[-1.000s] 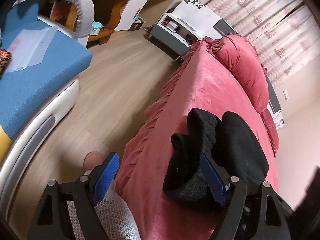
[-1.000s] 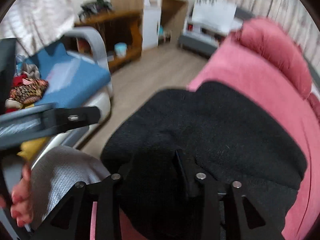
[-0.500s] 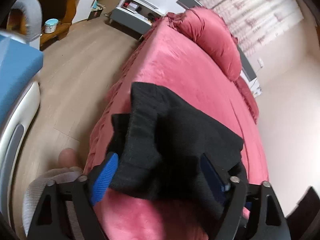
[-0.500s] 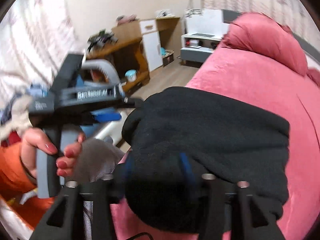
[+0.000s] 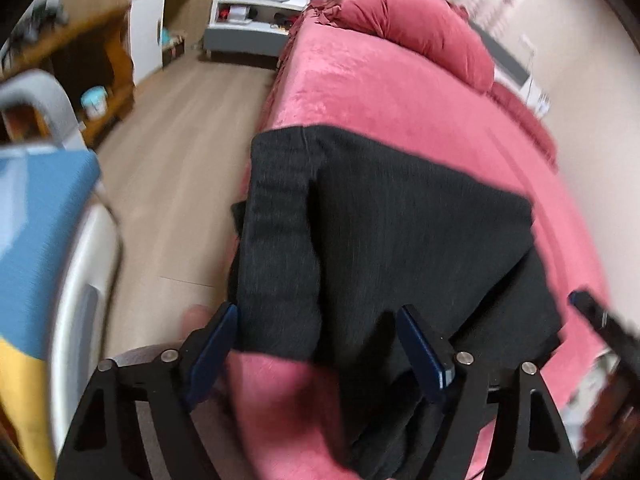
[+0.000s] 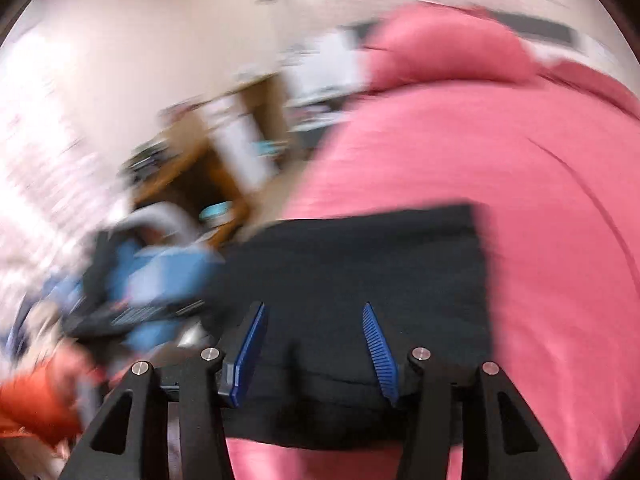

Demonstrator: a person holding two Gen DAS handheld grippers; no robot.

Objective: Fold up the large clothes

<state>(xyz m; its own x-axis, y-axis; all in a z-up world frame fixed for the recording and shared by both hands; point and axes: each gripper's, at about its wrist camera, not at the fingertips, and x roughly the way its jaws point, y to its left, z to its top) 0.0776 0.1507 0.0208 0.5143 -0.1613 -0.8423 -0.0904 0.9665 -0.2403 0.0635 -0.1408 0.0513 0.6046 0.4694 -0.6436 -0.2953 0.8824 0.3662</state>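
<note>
Soft, even indoor light, warm cast, no hard shadows. Left wrist view moderately sharp at centre — smear toward left and right edges. Right wrist view heavily motion-blurred, far furniture streaked. Fisheye bending and dark corner vignette in both. Faint sheen on pink bedspread (image 5: 384,92) — no harsh glare.

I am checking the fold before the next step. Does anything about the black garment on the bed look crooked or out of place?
Yes. In the left wrist view, the black garment lies skewed on the pink bed, and its left edge overhangs the bed's side above the floor. The right wrist view is too blurred to confirm.
</note>
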